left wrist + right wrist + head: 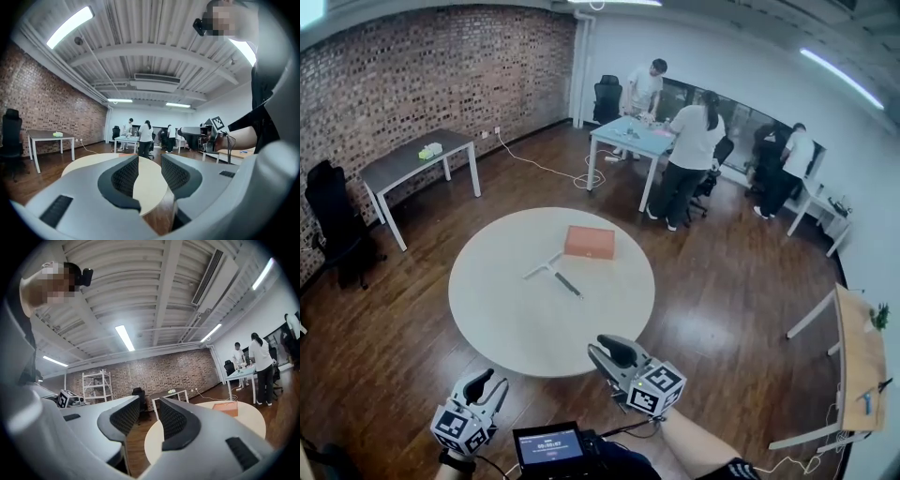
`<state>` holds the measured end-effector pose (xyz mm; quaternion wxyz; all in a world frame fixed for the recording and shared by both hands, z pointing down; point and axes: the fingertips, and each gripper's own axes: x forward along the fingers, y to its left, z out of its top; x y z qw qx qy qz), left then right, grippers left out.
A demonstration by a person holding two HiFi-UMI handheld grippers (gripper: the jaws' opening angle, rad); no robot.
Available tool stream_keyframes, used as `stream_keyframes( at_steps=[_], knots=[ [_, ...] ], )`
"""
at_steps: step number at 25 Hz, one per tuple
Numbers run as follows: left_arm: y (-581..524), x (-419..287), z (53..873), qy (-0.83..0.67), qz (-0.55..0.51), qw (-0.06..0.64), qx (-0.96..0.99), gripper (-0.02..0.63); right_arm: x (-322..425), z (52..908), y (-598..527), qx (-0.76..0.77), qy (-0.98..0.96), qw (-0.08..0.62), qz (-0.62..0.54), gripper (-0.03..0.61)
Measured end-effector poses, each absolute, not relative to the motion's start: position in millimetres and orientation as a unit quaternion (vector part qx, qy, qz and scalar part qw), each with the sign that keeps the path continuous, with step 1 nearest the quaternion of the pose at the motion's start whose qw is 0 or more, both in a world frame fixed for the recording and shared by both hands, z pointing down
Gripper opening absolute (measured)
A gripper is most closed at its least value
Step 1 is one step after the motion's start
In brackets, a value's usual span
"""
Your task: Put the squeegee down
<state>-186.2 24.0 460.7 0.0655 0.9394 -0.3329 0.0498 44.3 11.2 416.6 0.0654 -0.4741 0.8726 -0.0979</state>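
Observation:
The squeegee (555, 272) lies flat on the round pale table (516, 323), a white T-shaped bar with a dark handle, just left of an orange box (589, 242). Nothing is touching it. My left gripper (485, 384) hangs low off the table's near edge, jaws a little apart and empty. My right gripper (605, 350) hovers at the table's near right rim, also open with nothing in it. In the left gripper view the left gripper (150, 161) shows only tabletop (84, 161) between its pads. The right gripper (150, 405) points at the brick wall, with the orange box (225, 408) to its right.
Several people stand around a blue desk (630, 139) at the back. A grey desk (412, 159) and a black chair (333, 220) stand by the brick wall on the left. A wooden desk (861, 356) is at the right. Dark wood floor surrounds the table.

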Motion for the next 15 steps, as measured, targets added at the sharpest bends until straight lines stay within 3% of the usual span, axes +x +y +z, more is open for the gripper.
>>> stream_keyframes(
  at_steps=[15],
  knots=[
    [79.3,-158.6,459.9,-0.337,0.044,0.08,0.937,0.156,73.3,441.5,92.2,-0.499,0.85,0.072,-0.152,0.104]
  ],
)
